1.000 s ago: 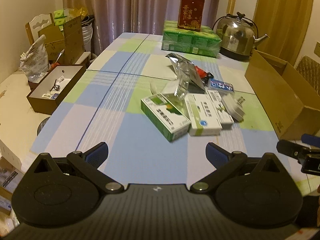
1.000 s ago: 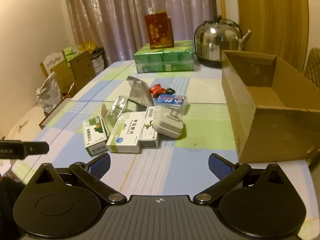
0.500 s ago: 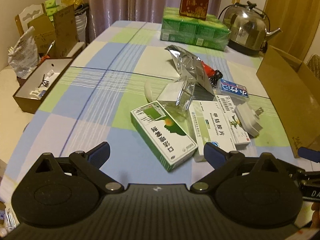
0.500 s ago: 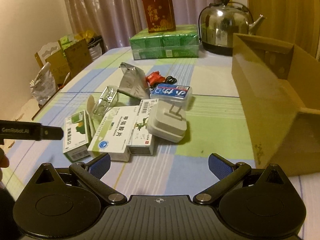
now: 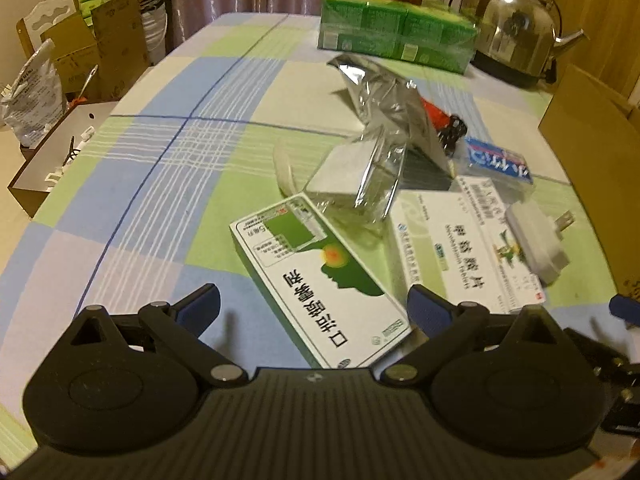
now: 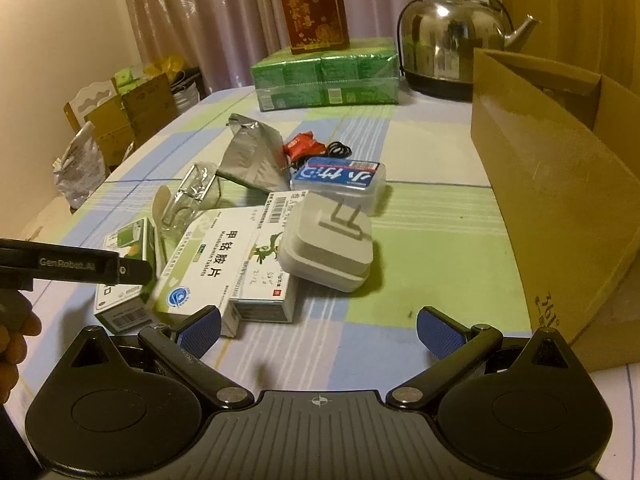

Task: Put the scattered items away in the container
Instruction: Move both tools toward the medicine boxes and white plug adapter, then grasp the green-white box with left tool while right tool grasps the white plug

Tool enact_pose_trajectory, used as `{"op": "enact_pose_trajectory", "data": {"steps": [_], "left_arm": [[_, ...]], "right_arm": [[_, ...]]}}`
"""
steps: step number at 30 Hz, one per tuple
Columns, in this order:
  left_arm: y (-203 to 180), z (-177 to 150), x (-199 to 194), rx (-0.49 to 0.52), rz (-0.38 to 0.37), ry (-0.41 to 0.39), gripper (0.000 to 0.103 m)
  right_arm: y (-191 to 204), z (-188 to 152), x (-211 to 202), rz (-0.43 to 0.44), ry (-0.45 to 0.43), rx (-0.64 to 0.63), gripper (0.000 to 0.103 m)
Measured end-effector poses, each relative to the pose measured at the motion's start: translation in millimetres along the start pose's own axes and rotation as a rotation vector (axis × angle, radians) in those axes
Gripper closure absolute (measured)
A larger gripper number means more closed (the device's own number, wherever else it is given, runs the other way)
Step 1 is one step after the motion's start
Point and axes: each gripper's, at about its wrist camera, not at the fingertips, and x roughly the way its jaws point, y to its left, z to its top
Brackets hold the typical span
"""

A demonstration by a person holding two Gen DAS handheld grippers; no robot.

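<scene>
Glossy green-white carton (image 5: 320, 280) flat between wide left claw (image 5: 314, 306); right claw (image 6: 319, 326) wide.

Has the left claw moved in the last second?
Yes. The left claw, still open, has come forward and down toward the green medicine box, which now sits between its fingers; the kettle looms larger too.
</scene>
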Motion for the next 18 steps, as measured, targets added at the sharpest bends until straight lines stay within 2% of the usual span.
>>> {"op": "enact_pose_trajectory", "data": {"steps": [2, 5, 7, 10, 18], "left_arm": [[3.6, 0.5, -1.0, 0.000, 0.002, -0.001, 0.004], [8.6, 0.8, -5.7, 0.021, 0.054, -0.008, 0.004], [15.9, 1.2, -7.7, 0.000, 0.070, -0.006, 0.005], [20.0, 4.7, -8.0, -0.054, 0.031, -0.004, 0.005], [-0.6, 6.9, 11.7, -0.030, 0.031, 0.023, 0.005]], "right_arm": [[0.5, -0.3, 0.2, 0.003, 0.000, -0.002, 0.002], [2.7, -0.8, 1.2, 0.009, 0.001, -0.006, 0.002], [4.3, -1.0, 1.6, 0.009, 0.000, -0.005, 0.002], [6.7, -1.3, 2.5, 0.007, 0.001, -0.002, 0.002], [4.8, 0.1, 3.6, -0.008, -0.002, -0.017, 0.002]]}}
